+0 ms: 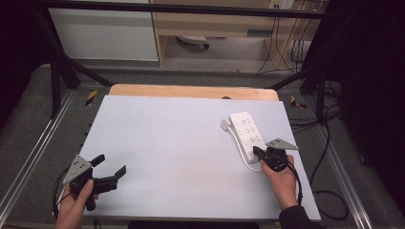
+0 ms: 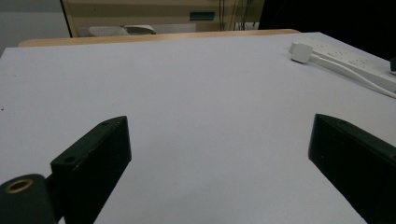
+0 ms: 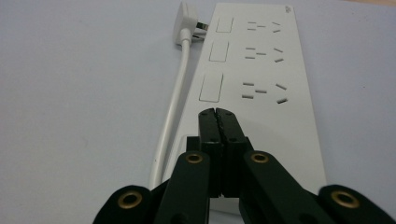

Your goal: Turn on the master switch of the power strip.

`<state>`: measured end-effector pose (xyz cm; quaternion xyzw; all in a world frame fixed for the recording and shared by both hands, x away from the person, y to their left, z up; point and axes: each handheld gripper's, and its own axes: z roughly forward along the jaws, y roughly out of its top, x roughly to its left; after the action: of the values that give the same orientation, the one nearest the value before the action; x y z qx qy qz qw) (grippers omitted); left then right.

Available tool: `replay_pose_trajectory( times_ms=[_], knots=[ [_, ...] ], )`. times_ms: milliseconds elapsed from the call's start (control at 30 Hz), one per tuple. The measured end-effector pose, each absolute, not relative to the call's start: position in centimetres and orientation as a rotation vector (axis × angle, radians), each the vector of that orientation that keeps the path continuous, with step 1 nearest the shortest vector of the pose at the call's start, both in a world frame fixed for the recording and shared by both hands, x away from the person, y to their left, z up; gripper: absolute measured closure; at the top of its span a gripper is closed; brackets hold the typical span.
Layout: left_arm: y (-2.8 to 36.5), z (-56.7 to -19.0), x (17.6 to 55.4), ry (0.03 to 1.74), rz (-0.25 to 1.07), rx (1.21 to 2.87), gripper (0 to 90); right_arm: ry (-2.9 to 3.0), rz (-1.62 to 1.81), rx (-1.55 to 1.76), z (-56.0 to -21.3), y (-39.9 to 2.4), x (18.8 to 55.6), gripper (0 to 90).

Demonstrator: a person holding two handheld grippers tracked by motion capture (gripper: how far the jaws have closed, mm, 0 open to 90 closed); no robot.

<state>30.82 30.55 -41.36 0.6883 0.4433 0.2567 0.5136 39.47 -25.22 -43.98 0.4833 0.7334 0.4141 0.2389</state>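
Note:
A white power strip (image 1: 247,133) lies at the right of the pale table (image 1: 176,143), its long side running away from me. Its white cable (image 3: 175,102) curls along the left side to a plug (image 1: 225,125) resting by the far end. My right gripper (image 1: 258,151) is shut, jaws pressed together with nothing between them, the tips (image 3: 216,114) over the strip's near end (image 3: 261,70), short of the nearest switch. My left gripper (image 1: 111,164) stands open at the table's front left corner, jaws wide apart (image 2: 219,144) over bare table. The strip (image 2: 345,56) and plug (image 2: 301,50) lie far off to its right.
A wooden board edge (image 1: 191,90) runs along the table's back. Black frame bars (image 1: 62,62) stand at the back corners. Loose dark cables (image 1: 329,191) lie on the floor to the right. A wooden cabinet (image 1: 215,24) stands behind.

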Motion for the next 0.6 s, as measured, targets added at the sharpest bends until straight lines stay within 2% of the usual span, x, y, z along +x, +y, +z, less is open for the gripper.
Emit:
replay_pose_trajectory(
  times_ms=[600],
  knots=[
    [30.56,-41.34,30.80,1.064,0.618,1.656,6.0,2.021,1.119,1.329,-44.26,-25.18,39.46,90.0]
  ],
)
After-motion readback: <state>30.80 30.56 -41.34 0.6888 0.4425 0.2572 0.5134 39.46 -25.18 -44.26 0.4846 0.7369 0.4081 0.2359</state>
